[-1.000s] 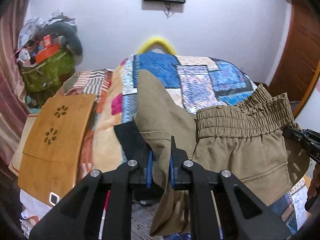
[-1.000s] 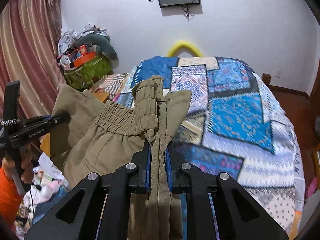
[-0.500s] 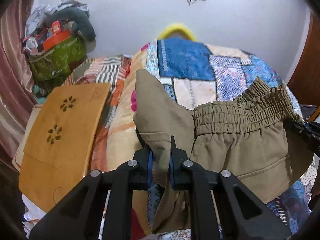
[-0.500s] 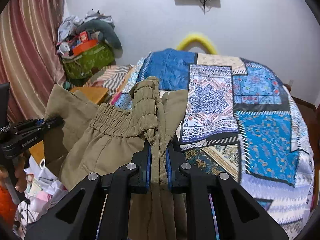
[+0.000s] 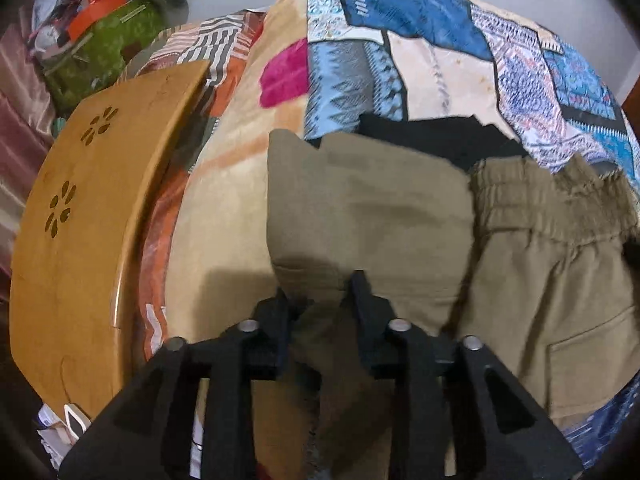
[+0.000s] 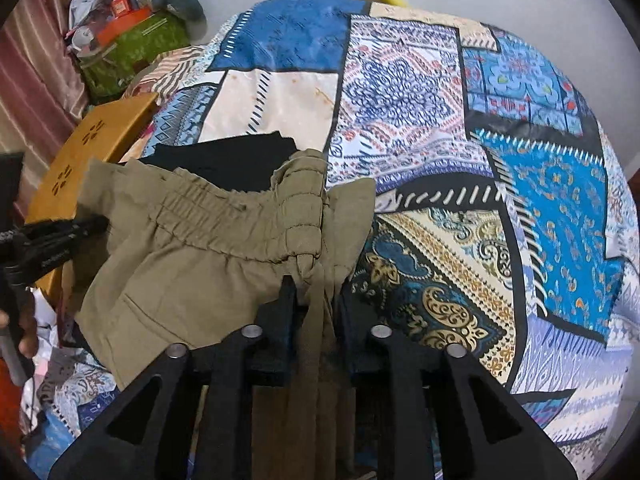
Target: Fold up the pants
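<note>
Far to my left I see a green bag [image 5: 108, 44] heaped with clutter, and nearer, a curved wooden board [image 5: 76, 232] with flower-shaped cutouts lying along the edge of the bed [image 5: 432, 60]. Next comes my left gripper [image 5: 320, 292]: its jaws are opening, a gap shows on both sides of the khaki cloth that runs between them, so I read the pinch as let go. The pants [image 5: 384, 208] lie on the patchwork bedspread [image 6: 520, 160], a flat panel of cloth on the left and the gathered elastic waistband [image 6: 240, 216] on the right, with a black garment [image 6: 232, 160] under their far edge. Further right, my right gripper [image 6: 316, 292] straddles the bunched end of the waistband and a hanging strip of the fabric; its jaws are opening too, narrowly, and they look just clear of the fabric, though the gap is slim. Beyond it the bedspread lies bare, blue and cream panels.
</note>
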Demonstrator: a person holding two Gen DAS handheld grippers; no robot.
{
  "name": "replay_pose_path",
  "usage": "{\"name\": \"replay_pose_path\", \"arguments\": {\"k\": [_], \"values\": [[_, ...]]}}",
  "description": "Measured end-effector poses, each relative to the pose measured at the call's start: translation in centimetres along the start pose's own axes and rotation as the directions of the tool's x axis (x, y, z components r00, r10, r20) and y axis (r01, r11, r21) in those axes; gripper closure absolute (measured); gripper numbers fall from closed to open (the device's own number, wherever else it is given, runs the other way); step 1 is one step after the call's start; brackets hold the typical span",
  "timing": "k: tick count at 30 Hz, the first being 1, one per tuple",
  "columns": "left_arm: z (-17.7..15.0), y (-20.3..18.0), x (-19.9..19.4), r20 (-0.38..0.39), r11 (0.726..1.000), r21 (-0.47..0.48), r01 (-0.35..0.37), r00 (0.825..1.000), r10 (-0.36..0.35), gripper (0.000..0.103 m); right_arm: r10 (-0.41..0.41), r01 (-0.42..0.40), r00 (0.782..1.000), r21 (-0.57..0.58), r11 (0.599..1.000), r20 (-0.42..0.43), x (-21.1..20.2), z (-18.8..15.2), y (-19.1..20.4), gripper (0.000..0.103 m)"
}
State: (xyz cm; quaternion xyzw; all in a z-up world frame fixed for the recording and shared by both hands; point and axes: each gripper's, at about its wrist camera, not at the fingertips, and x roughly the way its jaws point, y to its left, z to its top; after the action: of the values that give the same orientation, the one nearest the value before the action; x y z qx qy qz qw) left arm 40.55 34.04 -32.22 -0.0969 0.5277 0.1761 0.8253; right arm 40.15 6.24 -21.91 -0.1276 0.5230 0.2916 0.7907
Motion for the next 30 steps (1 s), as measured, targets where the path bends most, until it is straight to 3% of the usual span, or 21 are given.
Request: {"name": "replay_pose_path", "arguments": {"k": [6, 13, 16, 20, 24, 26, 30], "values": [[-1.9, -1.0, -2.4, 0.003, 0.991, 0.116, -0.064, 0.998, 0.064, 0.058, -0.049, 0.05, 0.999, -0.026, 0.998, 0.022, -2.0, -0.8, 0.4, 0.073], [-3.5, -2.1, -11.2, 0.118, 0.992, 0.127, 0.001, 0.993, -0.017, 0.05, -0.009, 0.015, 0.985, -0.031, 0.999, 0.175, -9.1, -2.3, 2.0, 0.068], [-4.1, -2.4, -16.5, 0.206, 0.993, 0.116, 0.032, 0.977, -0.056, 0.047, 0.009, 0.004, 0.968, -0.051, 0.999, 0.251, -13.1, -3.1, 3.3, 0.068], [-5.9, -3.0, -24.3, 0.337, 0.987, 0.141, 0.082, 0.933, -0.126, 0.041, 0.03, -0.002, 0.925, -0.075, 0.997, 0.38, -19.5, -4.8, 5.2, 0.068], [-8.5, -3.4, -31.9, 0.462, 0.981, 0.166, 0.101, 0.871, -0.168, 0.038, 0.064, -0.021, 0.859, -0.09, 0.996, 0.508, -25.6, -7.2, 7.0, 0.065], [-10.0, -3.7, -35.3, 0.517, 0.978, 0.171, 0.117, 0.834, -0.19, 0.038, 0.087, -0.038, 0.821, -0.098, 0.994, 0.565, -28.4, -8.6, 7.8, 0.063], [-14.1, -4.0, -41.9, 0.638, 0.975, 0.176, 0.132, 0.739, -0.215, 0.034, 0.117, -0.047, 0.742, -0.124, 0.991, 0.66, -33.1, -11.8, 9.7, 0.063]]}}
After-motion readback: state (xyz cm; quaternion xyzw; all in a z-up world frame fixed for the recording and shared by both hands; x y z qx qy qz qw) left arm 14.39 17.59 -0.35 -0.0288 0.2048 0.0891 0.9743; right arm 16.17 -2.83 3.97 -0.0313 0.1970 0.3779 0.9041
